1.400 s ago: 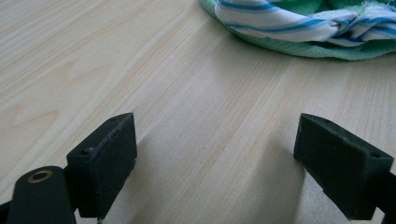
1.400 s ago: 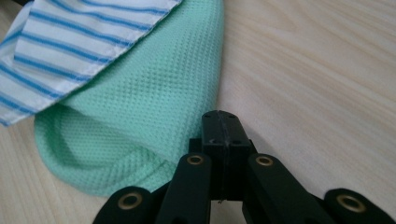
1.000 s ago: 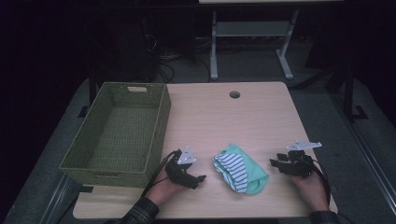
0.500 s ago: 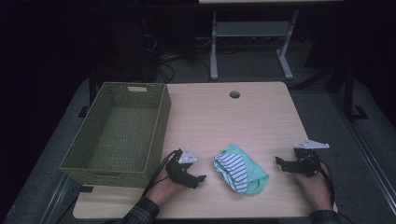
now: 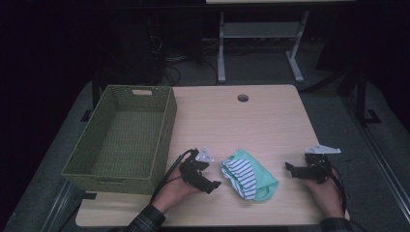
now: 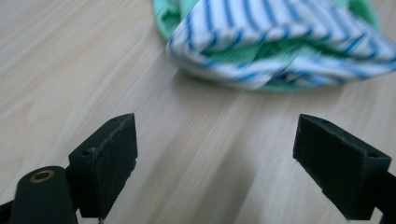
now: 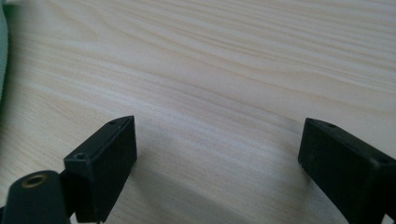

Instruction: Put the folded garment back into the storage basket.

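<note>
A light wooden table (image 5: 241, 125) sits in the middle of the high view. A green woven basket (image 5: 164, 130) stands on its left side, and it looks empty inside.

Near the bottom middle of the high view lies a bunched-up cloth (image 5: 249, 175). It is mint green with blue and white stripes.

The left gripper (image 5: 205, 178) is at the lower left of the cloth, just beside it, held in a hand (image 5: 176, 191). In the left gripper view its two black jaws are wide apart with nothing between them, and the cloth (image 6: 280, 42) lies across the top of that frame, past the jaw tips.

The right gripper (image 5: 292, 169) is at the lower right of the high view, apart from the cloth. In the right gripper view its jaws are also wide apart over bare wood, and a sliver of green shows at the upper left edge.
</note>
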A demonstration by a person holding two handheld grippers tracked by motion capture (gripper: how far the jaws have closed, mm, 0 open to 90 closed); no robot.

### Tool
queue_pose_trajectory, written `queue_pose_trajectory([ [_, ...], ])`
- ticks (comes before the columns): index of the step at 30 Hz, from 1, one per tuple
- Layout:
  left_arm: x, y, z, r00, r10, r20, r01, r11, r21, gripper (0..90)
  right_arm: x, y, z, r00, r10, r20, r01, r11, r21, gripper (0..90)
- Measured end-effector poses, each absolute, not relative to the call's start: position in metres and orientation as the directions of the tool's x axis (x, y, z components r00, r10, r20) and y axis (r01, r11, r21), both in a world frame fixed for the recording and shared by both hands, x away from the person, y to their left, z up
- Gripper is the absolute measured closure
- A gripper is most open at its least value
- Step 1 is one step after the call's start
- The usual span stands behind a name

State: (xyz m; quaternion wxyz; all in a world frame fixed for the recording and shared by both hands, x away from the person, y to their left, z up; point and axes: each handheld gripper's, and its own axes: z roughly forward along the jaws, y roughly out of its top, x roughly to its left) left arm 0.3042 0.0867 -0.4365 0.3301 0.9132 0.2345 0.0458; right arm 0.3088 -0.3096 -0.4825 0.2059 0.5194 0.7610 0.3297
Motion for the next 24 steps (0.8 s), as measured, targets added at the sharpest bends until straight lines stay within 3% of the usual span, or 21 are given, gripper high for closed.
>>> queue_pose_trajectory([
  [15, 0.309, 0.033, -0.410, 0.917, 0.392, -0.075, 0.355, -0.716, 0.601, 13.8, 0.309, -0.310, -0.482, -0.374, 0.927, 0.030, 0.656, 0.241, 0.716, 11.1],
  [24, 0.311, 0.006, -0.431, 0.931, 0.356, -0.076, 0.339, -0.774, 0.534, 13.6, 0.309, -0.309, -0.482, -0.372, 0.928, 0.030, 0.656, 0.240, 0.716, 11.1],
])
